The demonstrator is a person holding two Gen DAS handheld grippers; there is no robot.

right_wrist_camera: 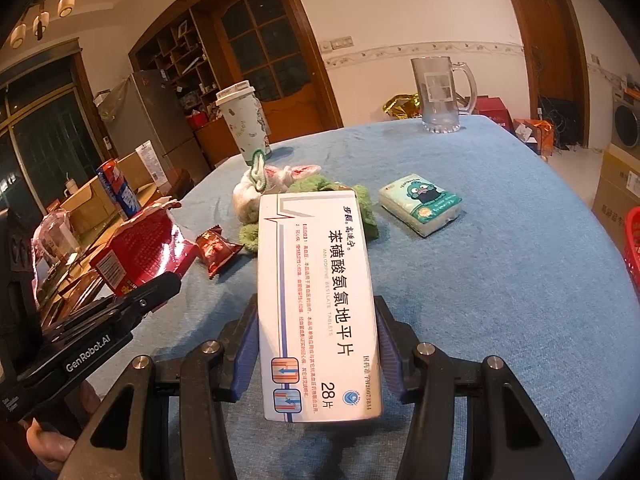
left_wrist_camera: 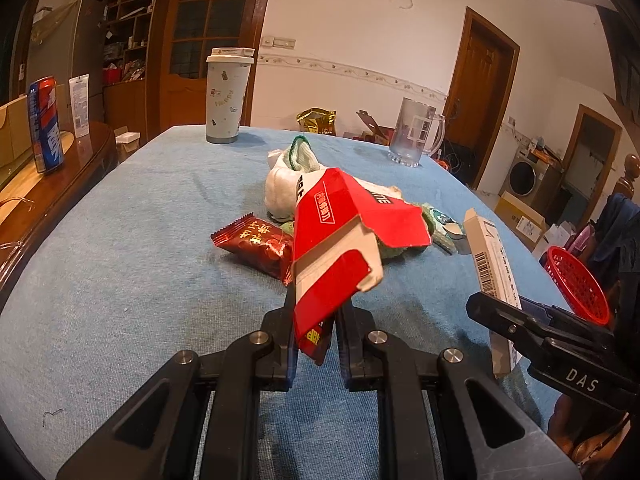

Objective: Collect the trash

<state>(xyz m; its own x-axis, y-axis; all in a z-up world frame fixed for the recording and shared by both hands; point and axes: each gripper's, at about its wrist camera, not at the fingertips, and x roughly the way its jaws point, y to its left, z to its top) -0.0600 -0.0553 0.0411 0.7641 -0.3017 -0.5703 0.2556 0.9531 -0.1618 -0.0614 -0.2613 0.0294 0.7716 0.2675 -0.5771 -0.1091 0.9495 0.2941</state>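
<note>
Both claws are already loaded, so the coming move turns on where the red basket (left_wrist_camera: 576, 284) lies relative to them. In the left wrist view the left claw (left_wrist_camera: 314, 320) is pinched fully closed on the lower edge of a flattened red carton (left_wrist_camera: 340, 248), which stands up and leans away toward the middle of the frame, above the blue-covered worktop (left_wrist_camera: 140, 260). The right claw (right_wrist_camera: 316, 344) stands partly open, its pads pressed on the two long sides of a white medicine box (right_wrist_camera: 316, 300); the box's long axis runs straight out along the fingers, up the centre of the right wrist view. The basket sits at the right edge of both views, past the worktop's rim and seemingly lower, just beyond the right claw (left_wrist_camera: 504, 312) as seen at lower right of the left view. The right claw is clearly nearer to it; the left would have to cross the worktop. Left on the cloth are a dark red snack wrapper (left_wrist_camera: 256, 244), a tissue pack (right_wrist_camera: 420, 204) and a heap of white and green scraps (left_wrist_camera: 288, 184) in mid-frame.
</note>
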